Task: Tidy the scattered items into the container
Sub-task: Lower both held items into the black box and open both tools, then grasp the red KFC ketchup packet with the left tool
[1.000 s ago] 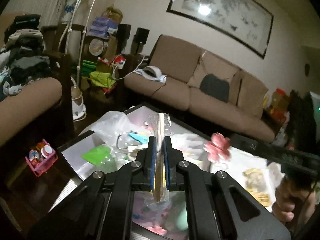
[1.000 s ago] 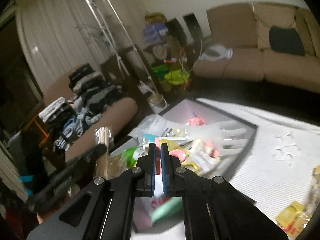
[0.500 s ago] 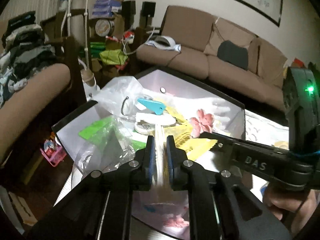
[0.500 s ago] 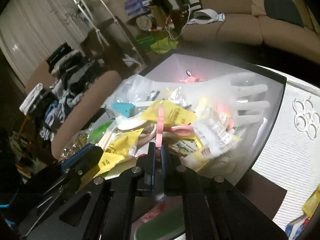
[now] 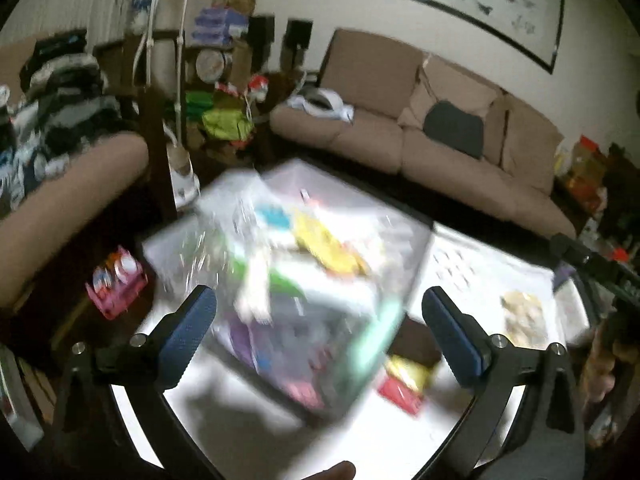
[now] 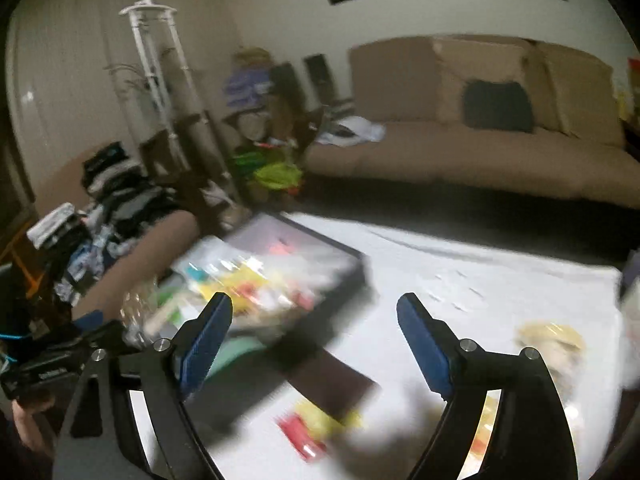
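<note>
A: Brown sofa [image 5: 420,136] along the far wall, biggest thing in sight, no part in the job. White worktop [image 6: 500,292] in front of it carries everything that matters.

B: And the container?

A: Clear container [image 5: 404,256] sits on the worktop's left part, heaped with packets: yellow, green, teal, all smeared by motion blur. It is placed within reach of both hands, which I judge is why items get dropped in from either side.

B: Left gripper?

A: Left gripper [image 5: 320,332] hangs above the container's near side, jaws opening, now spread wide. Nothing is pinched between the pads. A pale stick-like bundle [image 5: 256,284] lies on the heap just ahead of it; too blurred to name.

B: Right one?

A: Right gripper [image 6: 314,340] is over the worktop beside the container, jaws opening too, spread, nothing between them. Its empty spread suits a fresh pick, in my judgement.

B: What is left scattered?

A: Pale yellowish packet [image 6: 550,340] to the right, apart from the container. Red-and-yellow packet [image 6: 316,428] lies nearer, low between the right jaws. Both are outside the container, so the tidy-up is not finished.
</note>
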The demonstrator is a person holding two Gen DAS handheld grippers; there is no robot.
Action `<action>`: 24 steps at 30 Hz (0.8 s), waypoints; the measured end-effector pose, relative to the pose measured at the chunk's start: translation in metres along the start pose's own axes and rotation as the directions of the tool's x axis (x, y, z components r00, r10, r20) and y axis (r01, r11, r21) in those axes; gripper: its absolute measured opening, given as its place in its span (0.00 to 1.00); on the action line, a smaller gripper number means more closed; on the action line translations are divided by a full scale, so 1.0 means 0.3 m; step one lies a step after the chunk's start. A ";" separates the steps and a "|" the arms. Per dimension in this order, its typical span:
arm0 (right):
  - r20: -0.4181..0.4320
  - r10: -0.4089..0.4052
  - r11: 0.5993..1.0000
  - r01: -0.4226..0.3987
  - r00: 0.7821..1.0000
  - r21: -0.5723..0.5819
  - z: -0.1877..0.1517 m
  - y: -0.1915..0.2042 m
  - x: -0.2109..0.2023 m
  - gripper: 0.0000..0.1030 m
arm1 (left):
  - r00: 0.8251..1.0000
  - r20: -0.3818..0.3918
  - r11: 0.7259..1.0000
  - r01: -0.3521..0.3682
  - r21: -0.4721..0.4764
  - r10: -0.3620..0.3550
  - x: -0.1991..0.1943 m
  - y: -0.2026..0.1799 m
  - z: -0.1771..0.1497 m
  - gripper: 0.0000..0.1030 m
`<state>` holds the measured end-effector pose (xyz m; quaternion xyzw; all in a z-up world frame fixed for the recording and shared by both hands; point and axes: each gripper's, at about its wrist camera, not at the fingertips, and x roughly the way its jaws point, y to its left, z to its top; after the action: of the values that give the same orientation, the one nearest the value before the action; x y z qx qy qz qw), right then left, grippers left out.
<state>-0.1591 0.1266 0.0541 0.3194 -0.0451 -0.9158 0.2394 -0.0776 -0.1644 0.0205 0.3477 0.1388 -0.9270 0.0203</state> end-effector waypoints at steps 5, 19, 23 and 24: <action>-0.179 -0.157 0.988 0.155 0.971 -0.022 -0.213 -0.205 -0.057 0.85 | 0.977 -0.159 0.987 0.150 0.061 -0.139 0.055 -0.215 -0.143 1.00; -0.290 -0.189 0.971 0.223 0.938 0.088 -0.419 -0.337 -0.149 0.85 | 0.954 -0.296 0.973 0.101 0.207 -0.036 0.332 -0.442 -0.394 0.91; -0.306 -0.181 0.974 0.213 0.935 0.076 -0.436 -0.346 -0.128 0.85 | 0.943 -0.329 0.978 0.024 0.206 0.046 0.435 -0.432 -0.432 0.90; -0.312 -0.184 0.974 0.215 0.932 0.067 -0.441 -0.347 -0.122 0.85 | 0.941 -0.332 0.977 0.006 0.212 0.066 0.453 -0.433 -0.436 0.90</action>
<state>-0.0965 0.2446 -0.0546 0.4709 -0.0207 -0.8718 0.1331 -0.1145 0.0038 -0.1304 0.5034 0.0364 -0.8629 -0.0263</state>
